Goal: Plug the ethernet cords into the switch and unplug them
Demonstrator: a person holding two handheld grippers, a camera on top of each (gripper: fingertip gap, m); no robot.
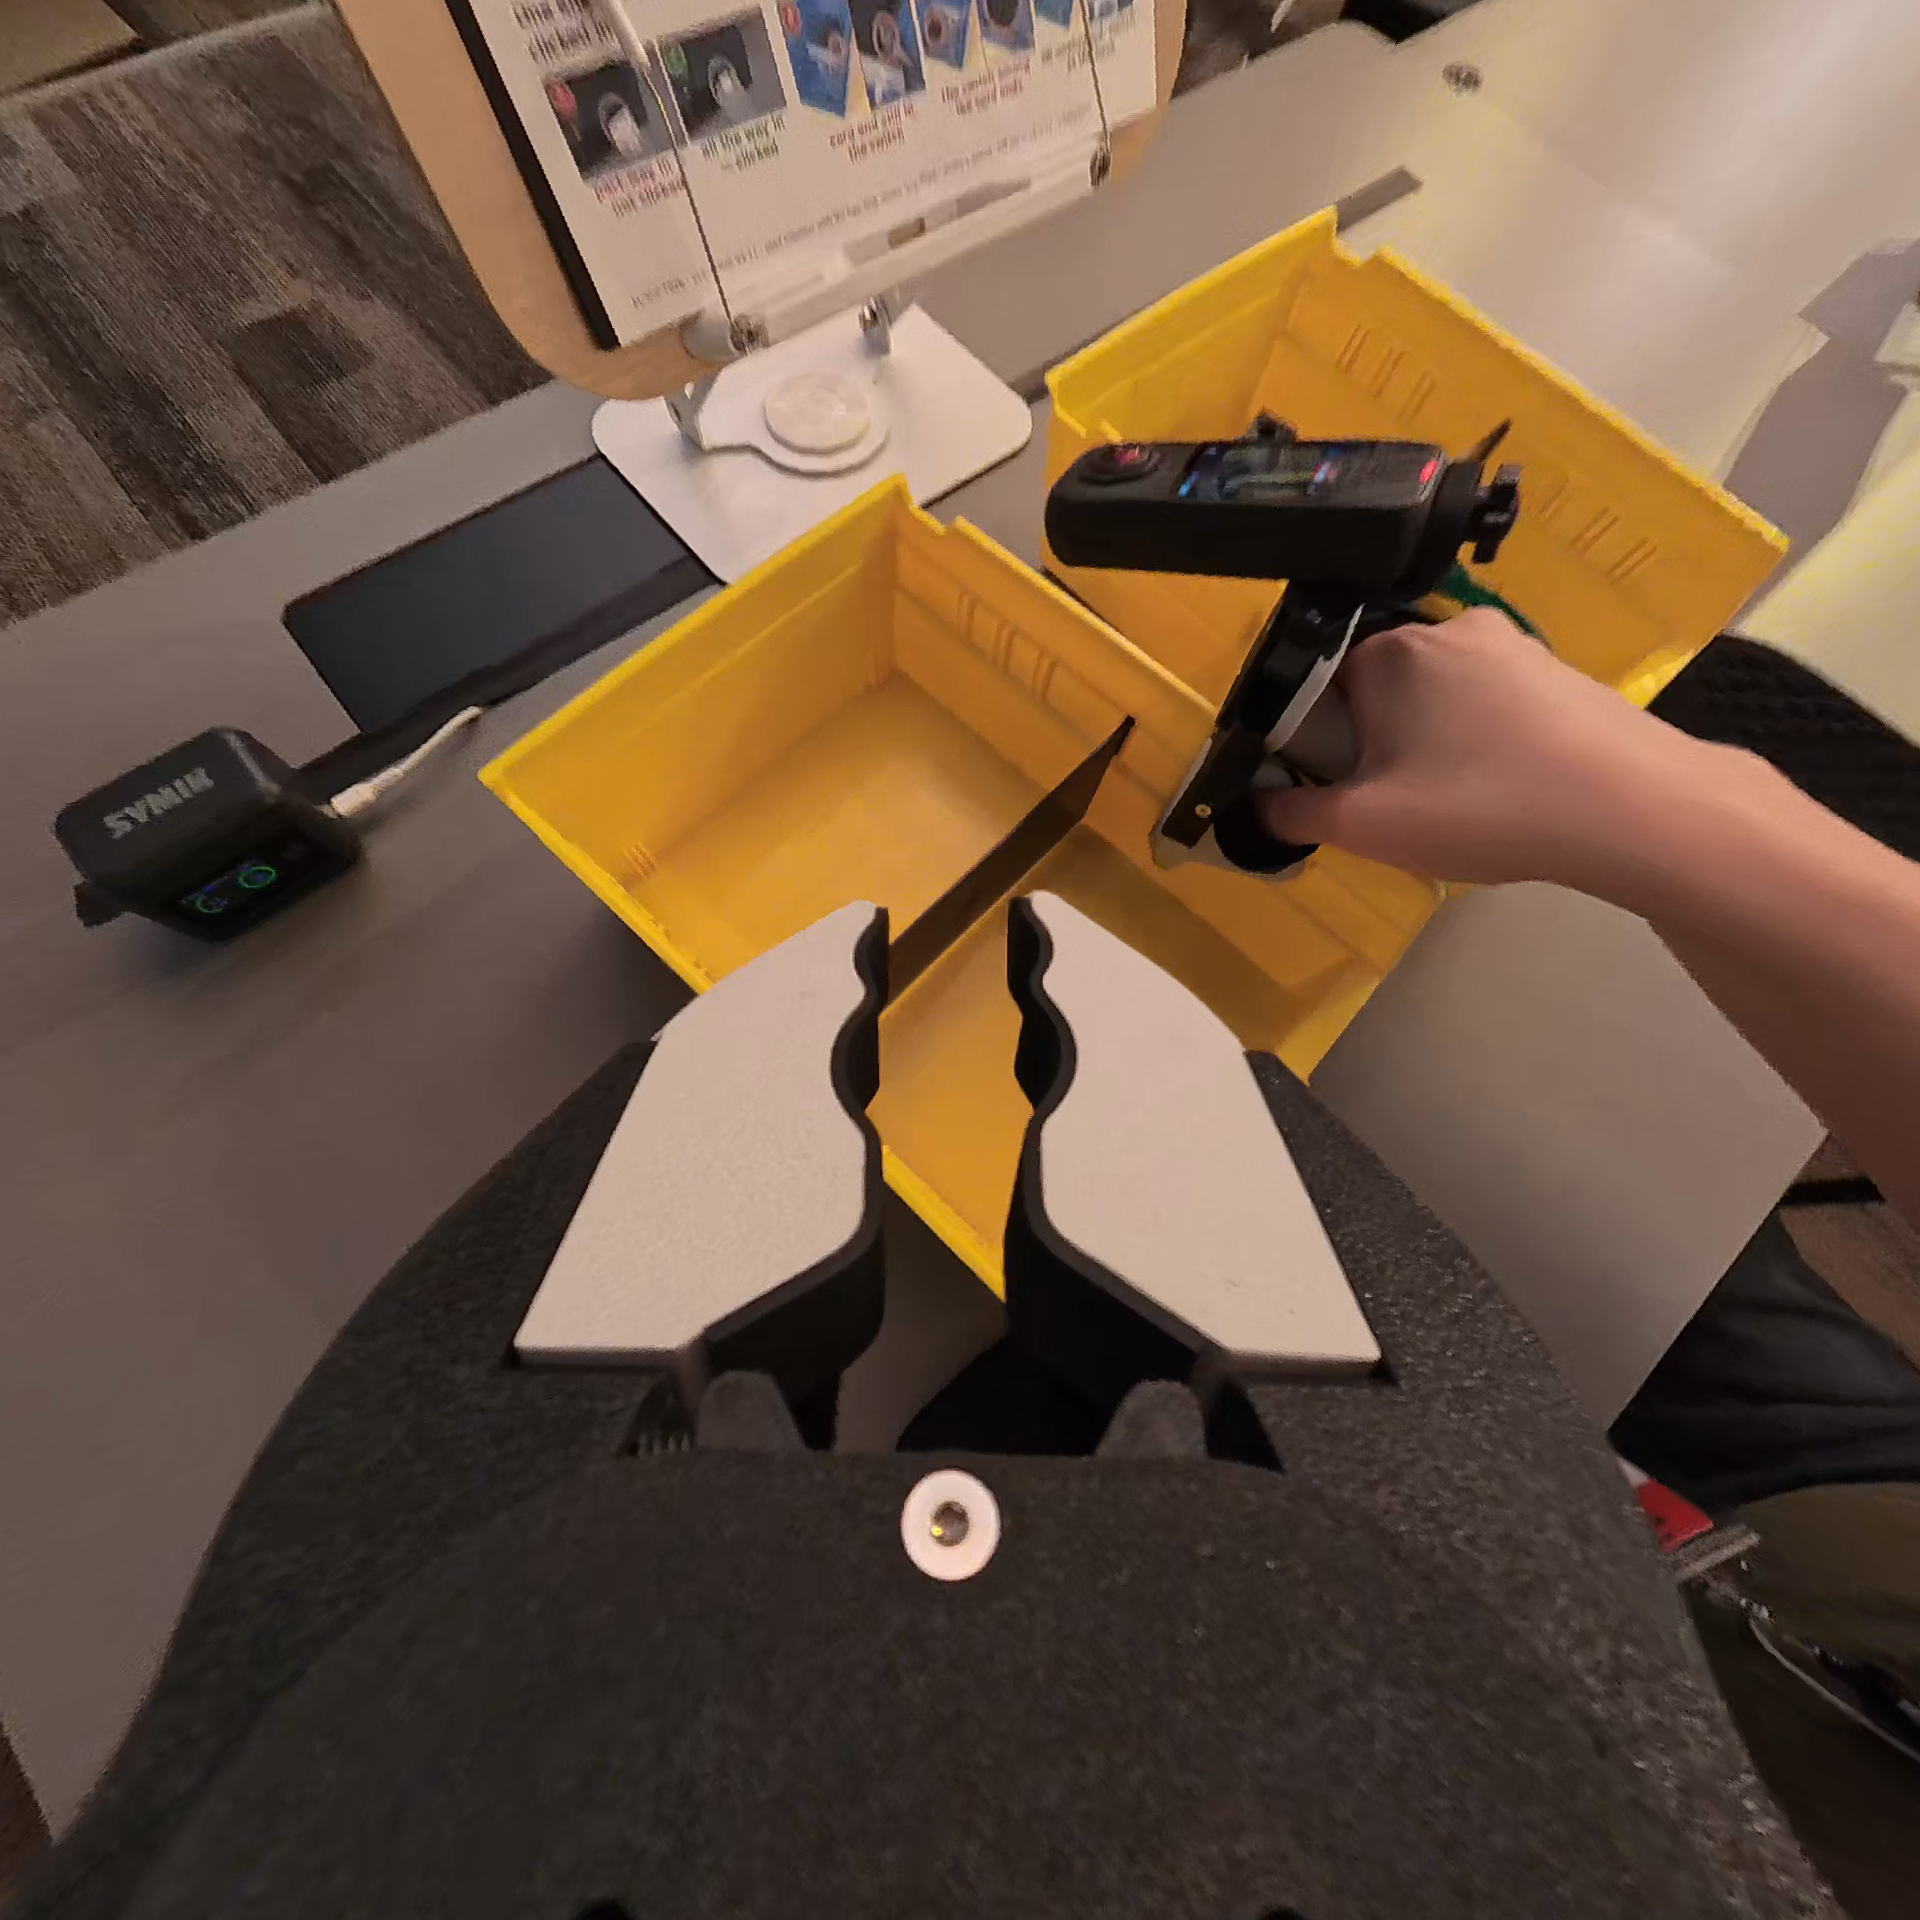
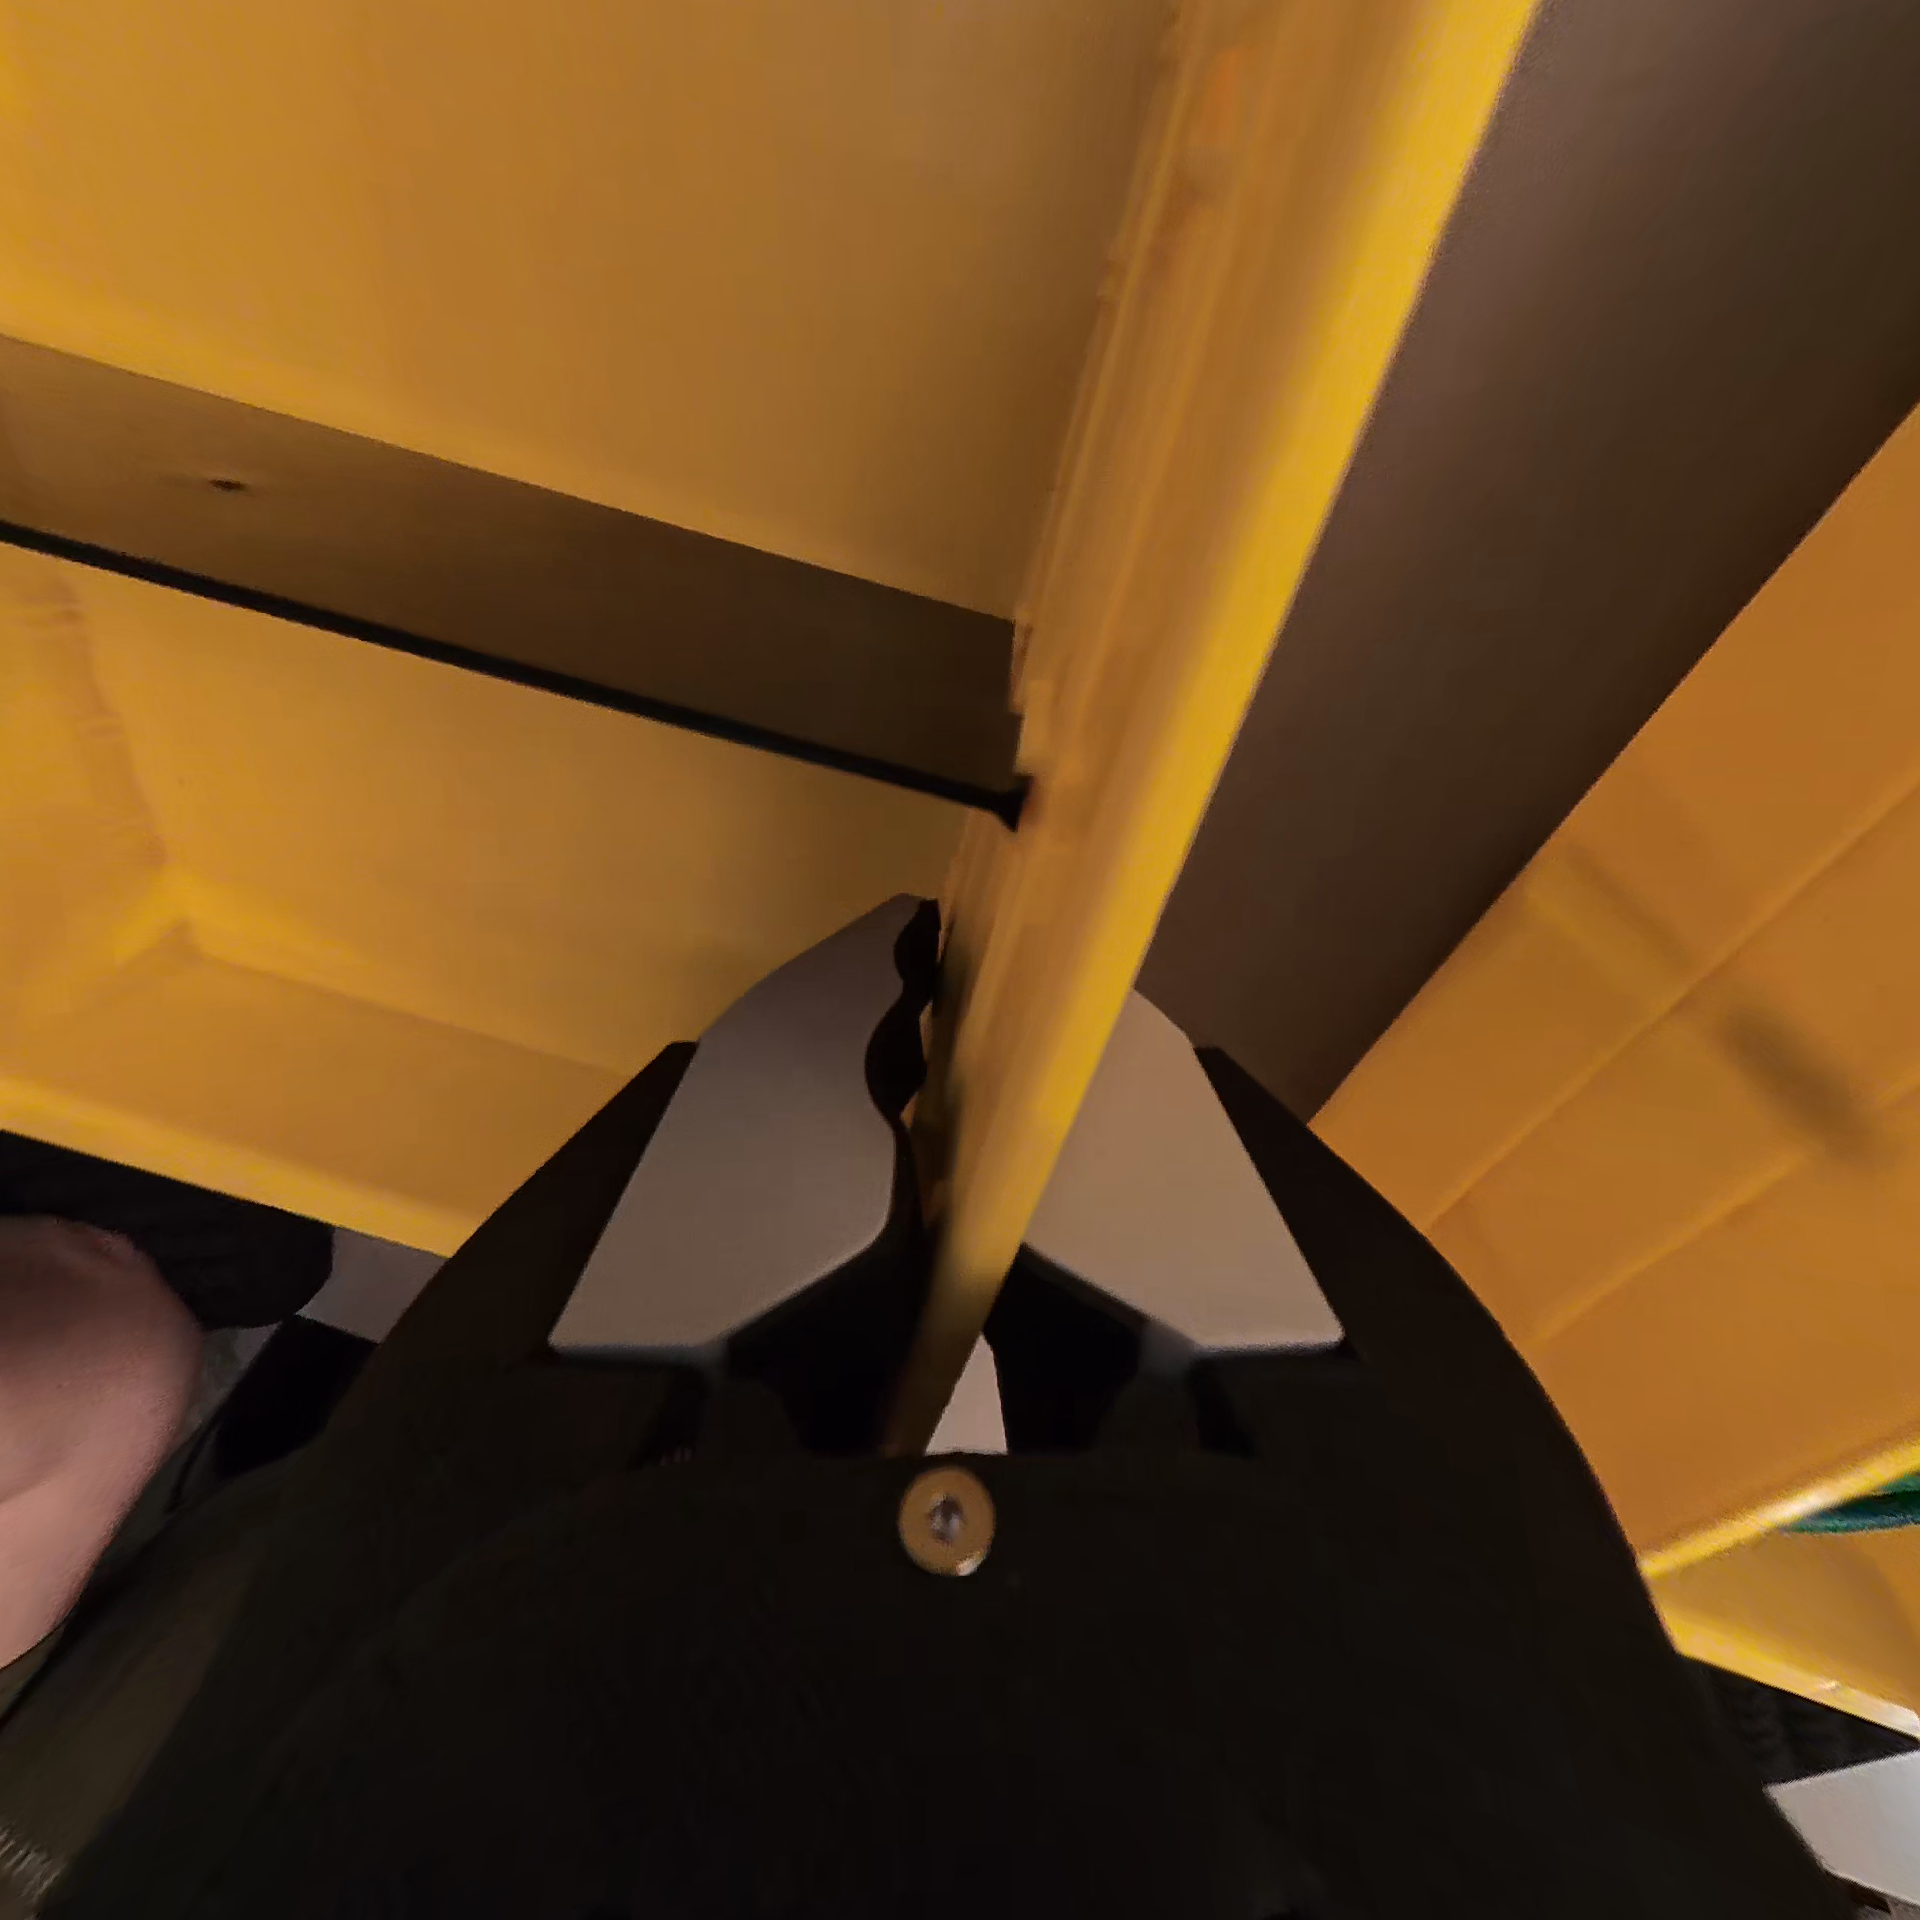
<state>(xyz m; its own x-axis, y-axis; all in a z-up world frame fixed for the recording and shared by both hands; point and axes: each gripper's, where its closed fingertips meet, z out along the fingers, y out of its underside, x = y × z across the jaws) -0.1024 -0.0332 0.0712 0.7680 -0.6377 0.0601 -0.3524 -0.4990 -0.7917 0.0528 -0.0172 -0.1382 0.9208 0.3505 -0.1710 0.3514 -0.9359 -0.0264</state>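
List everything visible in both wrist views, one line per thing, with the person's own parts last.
yellow bin: two, yellow, side by side on the table; the near one looks empty
black divider: one, black, slanting across the near bin
table: one, grey, under the bins
black box: one, black with green lights, table's left side, white cable attached
dark pad: one, black, flat behind the box
instruction board: one, white on a white stand, behind the bins
green cord: green, in the far bin, mostly hidden
left hand-held gripper: open, above the near bin
right hand-held gripper: shut on the near bin's wall
hand: holds the right one
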